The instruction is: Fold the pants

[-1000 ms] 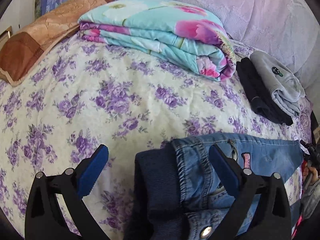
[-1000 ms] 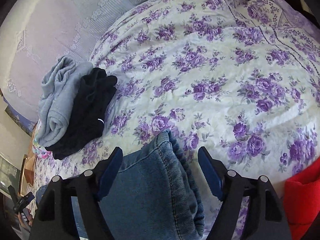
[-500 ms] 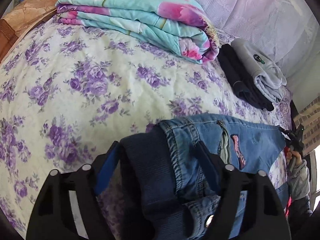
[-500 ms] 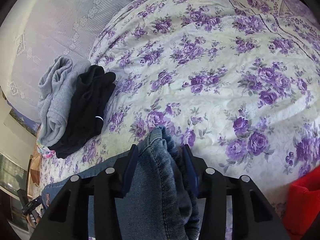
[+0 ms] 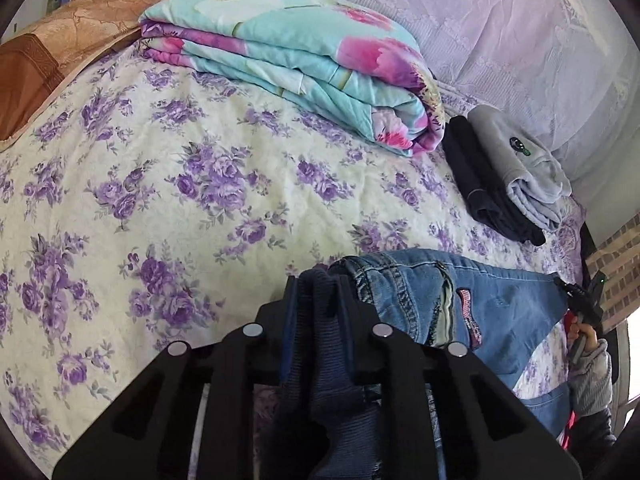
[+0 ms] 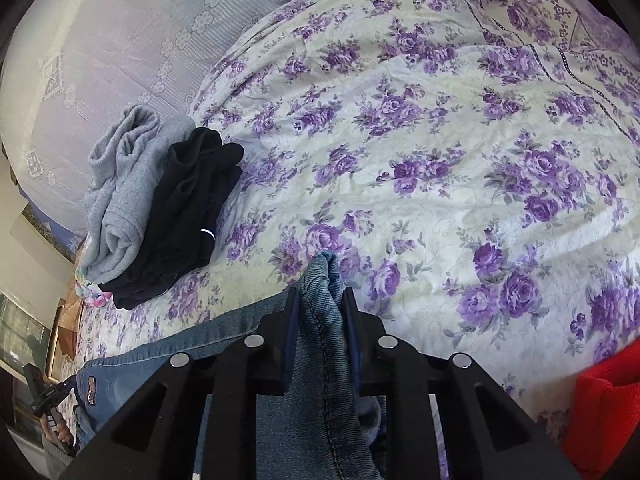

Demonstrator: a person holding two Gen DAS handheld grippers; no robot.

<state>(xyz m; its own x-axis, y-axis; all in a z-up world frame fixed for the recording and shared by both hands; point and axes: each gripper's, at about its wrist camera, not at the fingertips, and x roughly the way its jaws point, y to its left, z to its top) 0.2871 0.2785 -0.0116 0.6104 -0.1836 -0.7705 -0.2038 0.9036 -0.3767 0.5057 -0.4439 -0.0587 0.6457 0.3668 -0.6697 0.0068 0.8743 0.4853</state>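
Note:
Blue denim pants [image 5: 496,308] with a dark ribbed waistband lie stretched across the flowered bedspread [image 5: 180,184]. My left gripper [image 5: 318,286] is closing, and its blue pads pinch the dark waistband at the near edge. In the right wrist view the same pants [image 6: 224,344] run off to the left. My right gripper [image 6: 320,300] is closing too, its pads squeezing a bunched denim leg end that pokes up between them. The other hand and its gripper [image 5: 584,308] show at the far right of the left wrist view.
A folded turquoise and pink quilt [image 5: 304,56] and a brown pillow [image 5: 72,28] sit at the back of the bed. Folded black [image 6: 188,216] and grey [image 6: 124,184] garments lie beside the lilac lace wall cover. A red object [image 6: 608,408] is at the lower right.
Both grippers went from wide open to closed on the pants: the left on the dark waistband, the right on the denim leg end. The fabric now bunches up between the pads.

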